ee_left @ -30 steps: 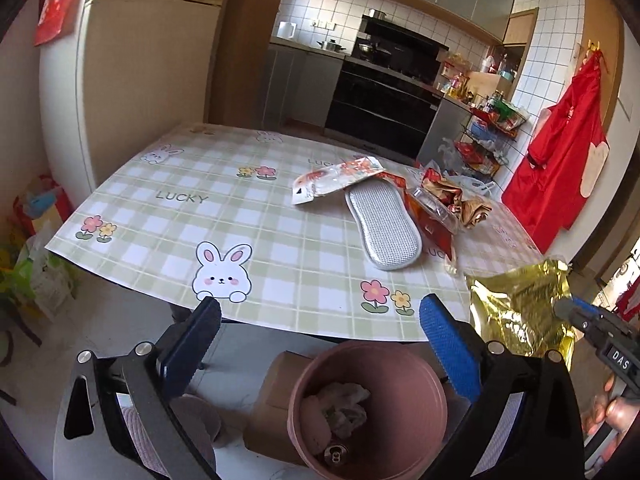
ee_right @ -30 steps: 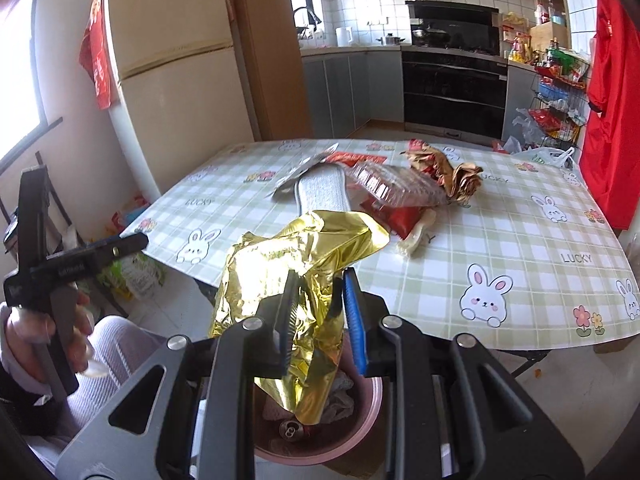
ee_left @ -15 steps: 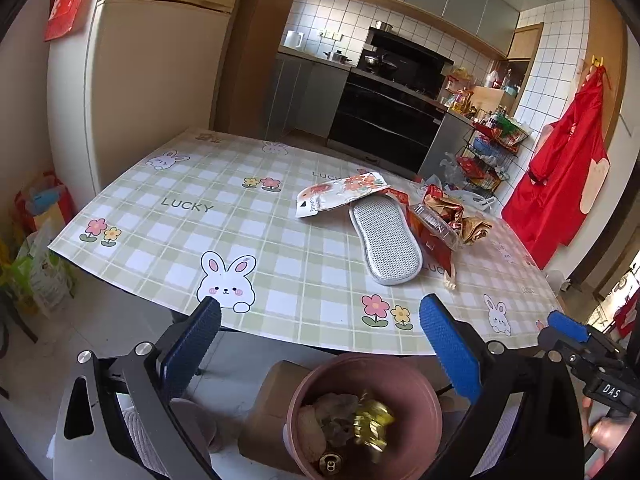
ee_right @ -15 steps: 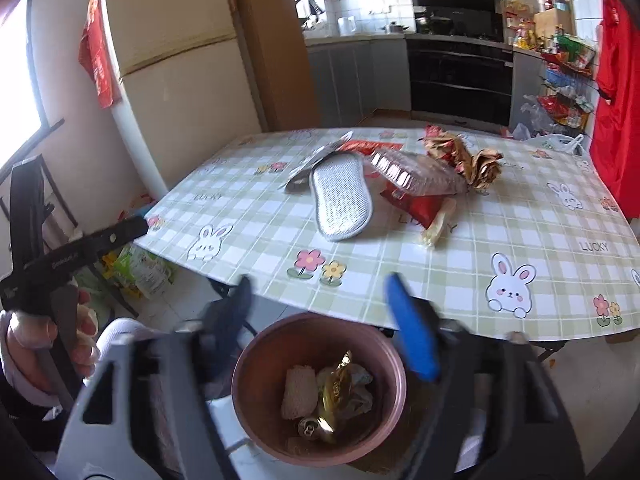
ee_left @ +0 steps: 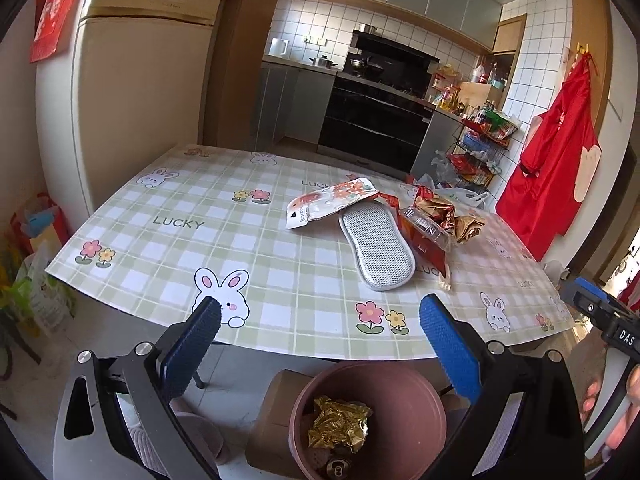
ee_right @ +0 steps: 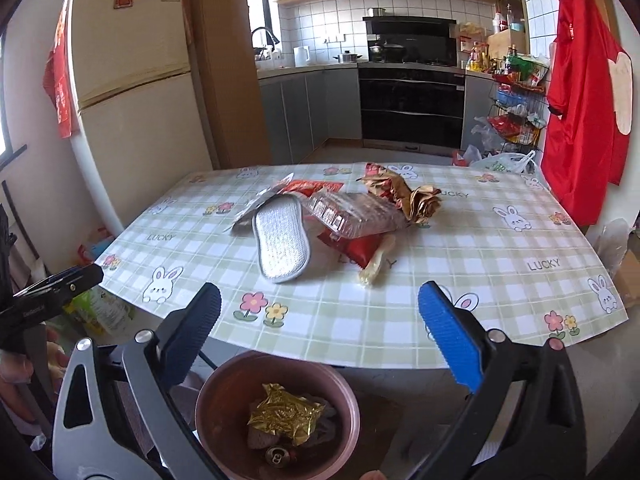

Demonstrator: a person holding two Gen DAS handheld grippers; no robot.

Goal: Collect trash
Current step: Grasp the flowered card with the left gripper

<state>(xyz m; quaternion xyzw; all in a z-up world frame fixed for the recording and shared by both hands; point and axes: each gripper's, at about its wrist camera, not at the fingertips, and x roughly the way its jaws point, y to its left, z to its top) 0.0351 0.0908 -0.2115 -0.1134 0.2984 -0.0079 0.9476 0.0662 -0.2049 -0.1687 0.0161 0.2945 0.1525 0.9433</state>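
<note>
A pink bin [ee_left: 400, 376] [ee_right: 224, 384] stands on the floor in front of the table and holds a crumpled gold foil wrapper [ee_left: 338, 426] [ee_right: 282, 416] and a can. On the table lie a silver mesh pad [ee_left: 376, 248] [ee_right: 282, 242], a red-and-white packet [ee_left: 332, 202], a clear plastic tray [ee_right: 352, 212] on a red wrapper, and crumpled brown-gold wrappers [ee_left: 448, 216] [ee_right: 404, 196]. My left gripper [ee_left: 320, 332] is open and empty above the bin. My right gripper [ee_right: 320, 316] is open and empty above the bin.
The table [ee_left: 168, 240] has a green checked cloth with rabbits. A fridge [ee_right: 132, 80] stands to the left, a kitchen counter and oven behind. A red apron [ee_right: 580, 92] hangs at the right. A cardboard box [ee_left: 272, 412] sits beside the bin.
My right gripper opened and let the gold foil wrapper fall into the bin. Both grippers have tilted up a little toward the table.
</note>
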